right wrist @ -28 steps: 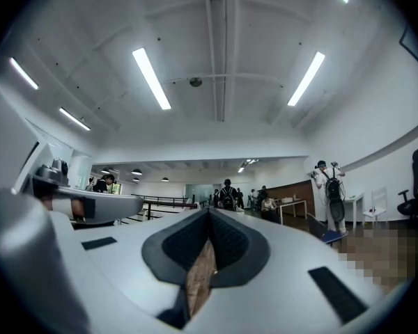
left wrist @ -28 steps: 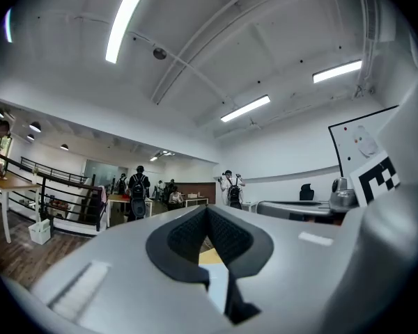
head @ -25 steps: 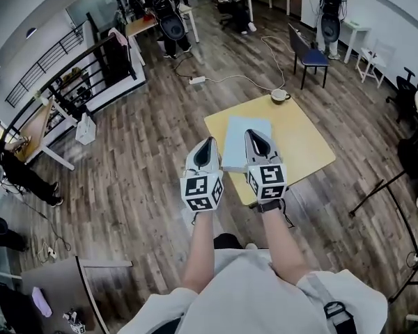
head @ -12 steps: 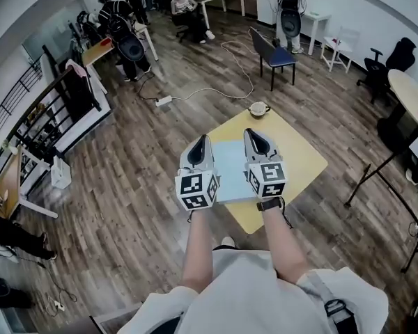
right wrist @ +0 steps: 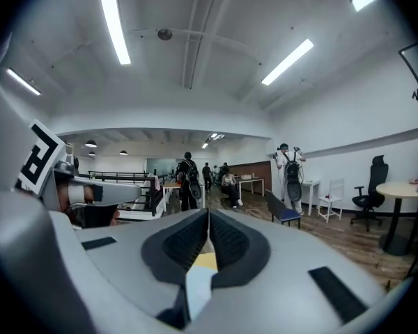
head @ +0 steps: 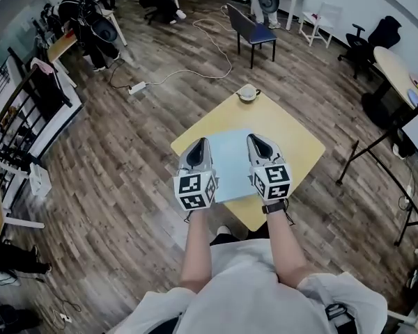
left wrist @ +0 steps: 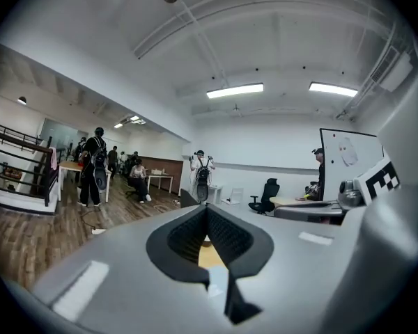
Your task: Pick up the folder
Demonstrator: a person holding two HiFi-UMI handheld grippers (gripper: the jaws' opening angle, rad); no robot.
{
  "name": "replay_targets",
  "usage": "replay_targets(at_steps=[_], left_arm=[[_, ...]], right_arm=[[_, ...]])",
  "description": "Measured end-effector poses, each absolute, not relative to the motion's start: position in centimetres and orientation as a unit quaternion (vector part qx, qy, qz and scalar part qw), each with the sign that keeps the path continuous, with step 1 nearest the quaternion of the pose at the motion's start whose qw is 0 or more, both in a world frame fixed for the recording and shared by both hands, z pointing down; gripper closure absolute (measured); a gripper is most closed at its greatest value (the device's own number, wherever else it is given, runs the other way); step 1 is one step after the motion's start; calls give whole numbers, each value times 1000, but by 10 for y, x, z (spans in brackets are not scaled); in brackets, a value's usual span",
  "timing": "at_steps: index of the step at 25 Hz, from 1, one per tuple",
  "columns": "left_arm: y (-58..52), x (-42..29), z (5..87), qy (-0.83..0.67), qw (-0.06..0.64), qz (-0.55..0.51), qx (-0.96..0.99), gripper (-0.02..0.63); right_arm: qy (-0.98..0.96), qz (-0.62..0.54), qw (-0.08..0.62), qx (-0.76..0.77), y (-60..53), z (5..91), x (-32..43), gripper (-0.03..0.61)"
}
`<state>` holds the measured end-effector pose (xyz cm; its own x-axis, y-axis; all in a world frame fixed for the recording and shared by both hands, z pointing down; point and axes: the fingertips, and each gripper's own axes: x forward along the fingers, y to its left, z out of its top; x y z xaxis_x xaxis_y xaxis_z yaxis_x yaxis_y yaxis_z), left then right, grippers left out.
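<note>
A light blue folder (head: 230,160) lies flat on the square yellow table (head: 296,143). In the head view my left gripper (head: 199,143) hangs over the folder's left edge and my right gripper (head: 257,139) over its right edge, both pointing away from me. Each is shut with nothing between its jaws. In the left gripper view the left gripper (left wrist: 207,213) has its jaws closed together, with a sliver of table below them. The right gripper view shows the right gripper (right wrist: 208,218) closed the same way, with a pale strip of folder (right wrist: 197,284) under it.
A small cup (head: 248,93) stands at the table's far corner. Beyond it are a blue chair (head: 254,30), a cable with a power strip (head: 136,88) on the wood floor, and several people at desks. A black stand (head: 366,152) is at the right.
The person has stepped closer to the table, which now sits nearer in the head view. Both grippers came down and forward over the folder's edges and stayed shut.
</note>
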<state>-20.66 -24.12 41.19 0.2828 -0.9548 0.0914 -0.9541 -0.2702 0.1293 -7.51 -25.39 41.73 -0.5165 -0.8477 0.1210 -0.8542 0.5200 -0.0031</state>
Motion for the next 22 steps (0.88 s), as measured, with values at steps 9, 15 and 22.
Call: replay_targets(at_steps=[9, 15, 22], left_arm=[[-285, -217, 476, -605, 144, 17, 783, 604], [-296, -210, 532, -589, 186, 60, 784, 603], [-296, -212, 588, -590, 237, 101, 765, 598]], right_arm=[[-881, 76, 117, 452, -293, 478, -76, 566], [-859, 140, 136, 473, -312, 535, -51, 566], [-843, 199, 169, 471, -322, 593, -32, 566]])
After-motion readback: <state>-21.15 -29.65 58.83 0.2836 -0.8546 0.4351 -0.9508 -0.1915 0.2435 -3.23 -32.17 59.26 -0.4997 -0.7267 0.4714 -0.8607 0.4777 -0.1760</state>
